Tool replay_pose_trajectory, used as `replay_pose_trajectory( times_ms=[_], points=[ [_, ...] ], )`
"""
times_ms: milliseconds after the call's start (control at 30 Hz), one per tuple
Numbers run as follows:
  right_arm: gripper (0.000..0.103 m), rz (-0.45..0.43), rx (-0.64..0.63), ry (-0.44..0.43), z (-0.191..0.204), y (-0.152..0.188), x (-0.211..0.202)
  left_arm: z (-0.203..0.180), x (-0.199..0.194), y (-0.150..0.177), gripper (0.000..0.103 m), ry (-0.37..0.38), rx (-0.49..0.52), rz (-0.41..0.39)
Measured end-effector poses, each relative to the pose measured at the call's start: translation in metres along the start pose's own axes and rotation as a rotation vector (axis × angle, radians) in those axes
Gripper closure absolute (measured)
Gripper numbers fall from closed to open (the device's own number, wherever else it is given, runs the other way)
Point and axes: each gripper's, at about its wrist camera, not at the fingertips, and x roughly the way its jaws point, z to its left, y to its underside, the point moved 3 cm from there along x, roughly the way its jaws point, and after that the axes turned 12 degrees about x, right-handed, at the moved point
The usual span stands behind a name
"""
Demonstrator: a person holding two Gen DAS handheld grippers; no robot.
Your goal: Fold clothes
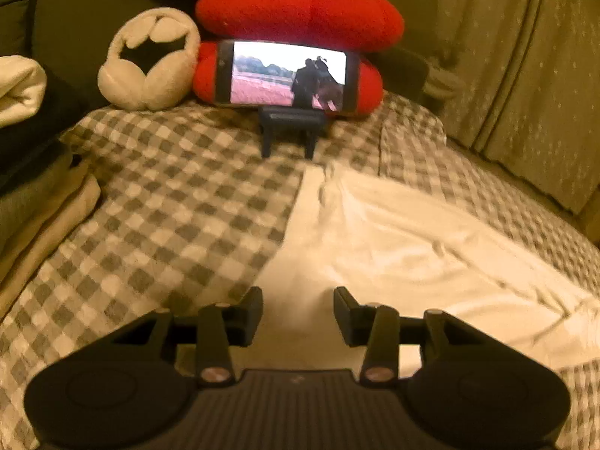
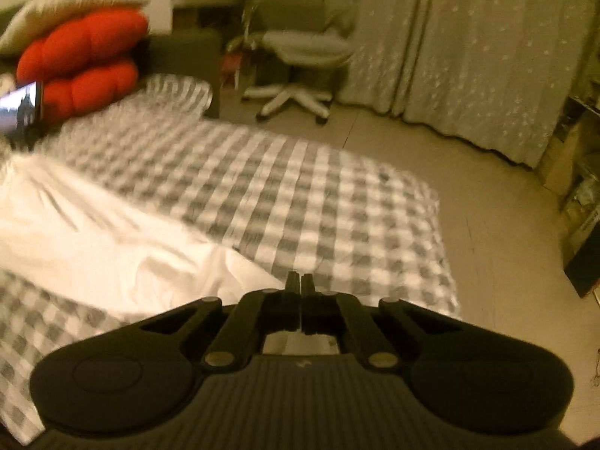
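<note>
1. Left claw (image 1: 298, 315): jaws spread wide, nothing between them. It hangs over the near end of the white garment (image 1: 393, 247), likely placed to take hold of that edge or to press it flat.
2. Right claw (image 2: 300, 285): jaws clenched together at the tips. The garment's near corner (image 2: 240, 266) ends just beside them; whether a thin fold of cloth is pinched there, I cannot tell. The right view is motion-blurred.
3. White garment: thin, smooth, soft woven cloth, lying spread as a long band on the bed (image 1: 168, 195), shallow creases running along it. Flat enough to suit either a fold in progress or a smoothing pass.
4. Bed cover: grey-and-cream check, matte, slightly puckered; a soft, yielding base.
5. Far end: a phone (image 1: 287, 73) on a dark stand, screen lit, leans against stacked red plush cushions (image 1: 300, 11). Cream padded earmuffs (image 1: 150, 60) sit just left of it.
6. Left edge: stacked pale cloth (image 1: 22, 86), rounded folds; possibly folded items.
</note>
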Motion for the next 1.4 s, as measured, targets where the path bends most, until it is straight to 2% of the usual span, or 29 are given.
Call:
replay_pose_trajectory(
  times_ms=[67, 133, 167, 200, 267, 367, 467, 500, 567, 600, 633, 667, 700, 767, 867, 1000, 1033, 1067, 1100, 1200, 1300, 1333, 1400],
  points=[
    [0.102, 0.026, 0.011, 0.005, -0.003, 0.005, 0.0, -0.004, -0.001, 0.003, 0.059, 0.006, 0.003, 0.012],
    [0.092, 0.054, 0.039, 0.004, -0.008, 0.01, 0.001, -0.008, -0.001, 0.006, 0.057, 0.012, 0.007, 0.025],
    [0.084, 0.07, 0.067, 0.0, -0.012, 0.012, 0.003, -0.01, -0.001, 0.007, 0.054, 0.015, 0.009, 0.031],
    [0.068, 0.08, 0.103, -0.002, -0.017, 0.013, 0.004, -0.012, -0.002, 0.008, 0.053, 0.018, 0.01, 0.037],
    [0.052, 0.072, 0.168, -0.004, -0.03, 0.01, 0.004, -0.016, -0.002, 0.011, 0.052, 0.024, 0.014, 0.05],
    [0.052, 0.061, 0.229, -0.05, -0.04, 0.009, 0.0, -0.019, -0.003, 0.014, 0.052, 0.024, 0.016, 0.058],
    [0.052, 0.085, 0.201, -0.099, -0.033, 0.009, 0.002, -0.021, -0.002, 0.014, 0.055, 0.017, 0.018, 0.055],
    [0.052, 0.101, 0.184, -0.101, -0.03, 0.01, 0.004, -0.021, -0.002, 0.015, 0.058, 0.015, 0.019, 0.054],
    [0.054, 0.136, 0.146, -0.099, -0.025, 0.012, 0.01, -0.023, 0.0, 0.016, 0.08, 0.005, 0.029, 0.065],
    [0.076, 0.154, 0.114, -0.081, -0.022, 0.015, 0.015, -0.023, 0.001, 0.016, 0.083, 0.001, 0.037, 0.065],
    [0.088, 0.163, 0.077, -0.056, -0.021, 0.018, 0.019, -0.024, 0.001, 0.016, 0.092, -0.002, 0.047, 0.063],
    [0.091, 0.152, 0.057, -0.048, -0.021, 0.018, 0.019, -0.025, 0.001, 0.016, 0.1, -0.005, 0.056, 0.06],
    [0.093, 0.137, 0.042, -0.046, -0.02, 0.017, 0.018, -0.024, 0.001, 0.016, 0.1, -0.004, 0.055, 0.059],
    [0.094, 0.057, 0.011, 0.012, -0.021, 0.01, 0.01, -0.02, 0.001, 0.015, 0.102, 0.0, 0.028, 0.059],
    [0.095, -0.301, -0.231, 0.167, -0.001, -0.006, -0.024, -0.014, 0.0, 0.013, 0.102, -0.007, -0.004, 0.048],
    [0.095, -0.505, -0.245, 0.208, 0.006, -0.019, -0.055, -0.011, -0.001, 0.014, 0.102, -0.003, -0.004, 0.044],
    [0.095, -0.503, -0.258, 0.22, 0.003, -0.016, -0.053, -0.011, 0.0, 0.014, 0.102, 0.0, -0.002, 0.045],
    [0.094, -0.445, -0.284, 0.25, -0.002, -0.009, -0.043, -0.011, 0.0, 0.015, 0.102, 0.005, -0.001, 0.045],
    [0.092, -0.375, -0.314, 0.284, -0.007, -0.002, -0.032, -0.01, 0.0, 0.015, 0.102, 0.01, 0.0, 0.047],
    [0.092, -0.086, -0.387, 0.326, -0.024, 0.026, 0.007, -0.009, 0.002, 0.016, 0.102, 0.021, 0.001, 0.049],
    [0.092, -0.061, -0.362, 0.395, -0.036, 0.029, 0.004, -0.007, 0.002, 0.015, 0.102, 0.028, -0.007, 0.049],
    [0.09, -0.074, -0.308, 0.394, -0.042, 0.024, -0.002, -0.007, 0.002, 0.015, 0.102, 0.029, -0.008, 0.049],
    [0.083, -0.103, -0.118, 0.324, -0.057, 0.013, -0.015, -0.008, 0.002, 0.015, 0.102, 0.029, -0.001, 0.049]
  ],
)
